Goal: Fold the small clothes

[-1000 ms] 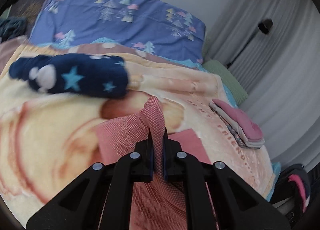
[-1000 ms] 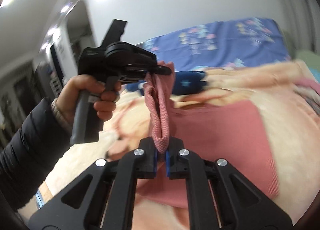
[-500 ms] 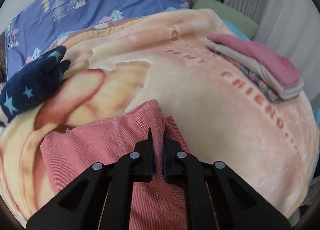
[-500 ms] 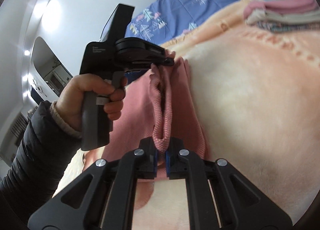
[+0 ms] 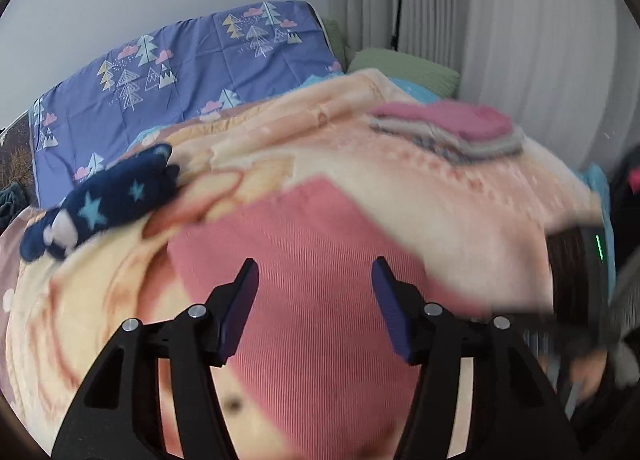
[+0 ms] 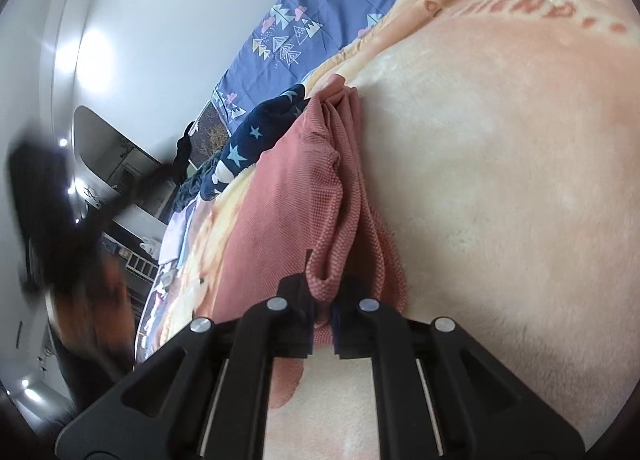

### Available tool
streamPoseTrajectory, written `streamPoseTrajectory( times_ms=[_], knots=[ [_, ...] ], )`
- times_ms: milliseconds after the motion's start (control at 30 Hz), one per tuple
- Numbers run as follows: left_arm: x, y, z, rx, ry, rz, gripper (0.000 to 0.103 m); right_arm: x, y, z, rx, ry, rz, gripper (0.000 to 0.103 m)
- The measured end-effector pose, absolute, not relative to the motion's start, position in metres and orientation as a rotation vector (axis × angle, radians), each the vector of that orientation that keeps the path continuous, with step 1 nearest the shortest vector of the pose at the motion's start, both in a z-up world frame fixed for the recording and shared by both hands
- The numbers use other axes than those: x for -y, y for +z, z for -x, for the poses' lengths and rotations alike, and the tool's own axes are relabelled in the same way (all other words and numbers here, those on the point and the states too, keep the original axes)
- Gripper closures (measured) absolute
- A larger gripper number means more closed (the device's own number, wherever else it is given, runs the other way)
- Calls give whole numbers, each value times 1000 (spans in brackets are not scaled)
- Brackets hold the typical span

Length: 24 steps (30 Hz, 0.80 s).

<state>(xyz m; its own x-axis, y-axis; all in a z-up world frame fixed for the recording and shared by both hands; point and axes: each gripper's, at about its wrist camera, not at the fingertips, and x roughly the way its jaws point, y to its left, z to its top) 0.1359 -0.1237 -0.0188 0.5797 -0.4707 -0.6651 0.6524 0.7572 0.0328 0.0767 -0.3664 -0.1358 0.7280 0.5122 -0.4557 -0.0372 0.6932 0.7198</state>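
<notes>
The left gripper [image 5: 314,300] is hovering over the pink garment [image 5: 304,280] — its jaws are opening, spread wide, pressing on nothing. The right gripper [image 6: 322,320] is clenching a bunched fold of that garment [image 6: 332,220] between nearly closed jaws. The garment is lying on the peach blanket [image 6: 500,180] of the bed, near a navy star-print piece [image 5: 104,208].
</notes>
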Motion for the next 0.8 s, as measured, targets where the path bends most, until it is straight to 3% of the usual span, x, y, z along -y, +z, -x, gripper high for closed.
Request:
streamPoseTrajectory(
  times_ms=[233, 467, 567, 633, 700, 800],
  knots=[
    [93, -98, -69, -822, -565, -417, 39, 360, -131, -81, -720, 300, -727, 97],
    [95, -101, -76, -740, -438, -406, 39, 361, -117, -77, -693, 314, -754, 97],
    [74, -106, -74, -786, -423, -357, 40, 370, -135, -84, -785, 236, -751, 96],
    [63, -107, -70, -812, -440, -327, 45, 371, -145, -85, -819, 261, -754, 96],
    [56, -103, -67, -824, -488, -293, 62, 368, -138, -83, -809, 284, -706, 85],
    [55, -87, -56, -821, -592, -256, 72, 366, -116, -78, -779, 258, -612, 78]
  ],
)
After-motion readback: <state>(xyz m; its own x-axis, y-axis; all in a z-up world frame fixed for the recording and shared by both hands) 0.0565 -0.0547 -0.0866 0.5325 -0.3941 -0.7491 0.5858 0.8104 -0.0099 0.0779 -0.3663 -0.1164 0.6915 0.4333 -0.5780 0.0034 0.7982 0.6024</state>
